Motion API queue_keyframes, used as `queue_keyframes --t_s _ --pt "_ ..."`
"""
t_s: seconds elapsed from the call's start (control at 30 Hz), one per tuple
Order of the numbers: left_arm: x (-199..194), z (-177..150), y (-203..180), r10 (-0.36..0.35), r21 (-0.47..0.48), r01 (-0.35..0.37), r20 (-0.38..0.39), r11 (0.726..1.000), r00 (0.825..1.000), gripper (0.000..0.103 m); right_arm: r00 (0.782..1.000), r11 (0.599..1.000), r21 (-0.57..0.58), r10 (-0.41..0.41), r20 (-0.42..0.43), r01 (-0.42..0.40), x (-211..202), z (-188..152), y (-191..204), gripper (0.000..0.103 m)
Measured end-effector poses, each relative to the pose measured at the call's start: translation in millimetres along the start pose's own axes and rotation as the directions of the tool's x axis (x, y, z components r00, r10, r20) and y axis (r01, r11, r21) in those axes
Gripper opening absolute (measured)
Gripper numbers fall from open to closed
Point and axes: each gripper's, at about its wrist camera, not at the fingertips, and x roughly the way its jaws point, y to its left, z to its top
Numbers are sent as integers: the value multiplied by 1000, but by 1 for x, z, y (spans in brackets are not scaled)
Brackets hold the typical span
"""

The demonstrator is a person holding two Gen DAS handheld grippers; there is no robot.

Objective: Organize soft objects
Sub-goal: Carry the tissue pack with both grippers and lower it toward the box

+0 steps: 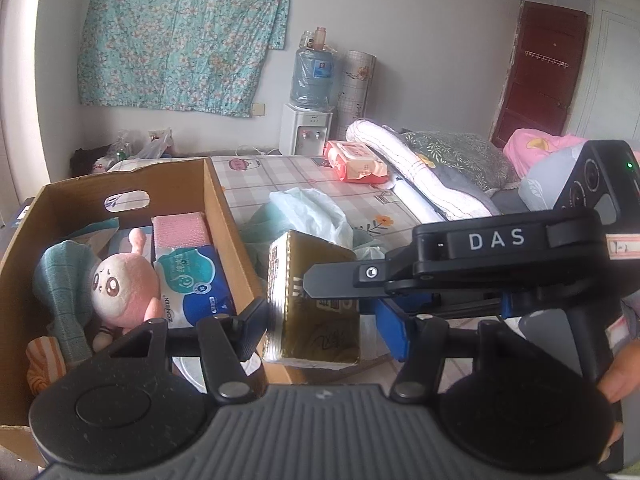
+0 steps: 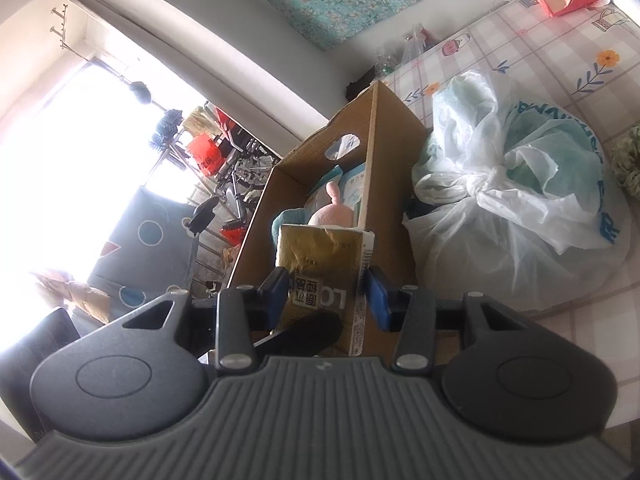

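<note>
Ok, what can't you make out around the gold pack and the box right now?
- Left wrist view: whether the left gripper really grips the gold pack; the right gripper crosses in front.
- Left wrist view: the cardboard box near end, behind the gripper body.
- Right wrist view: box contents, mostly behind the pack.

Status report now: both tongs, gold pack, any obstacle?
Both tongs shut on gold pack: left tongs, right tongs. Cardboard box wall beside it.

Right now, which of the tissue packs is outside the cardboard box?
The gold tissue pack, gripped between both grippers just right of the cardboard box wall. The blue-and-white pack lies inside, beside the pink plush.
</note>
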Motion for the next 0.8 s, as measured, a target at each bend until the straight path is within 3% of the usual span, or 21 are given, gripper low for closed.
queue_keyframes --t_s 0.8 --pt "-15 -4 62 140 -126 -142 -24 982 990 60 984 996 -64 46 -172 -58 86 11 43 46"
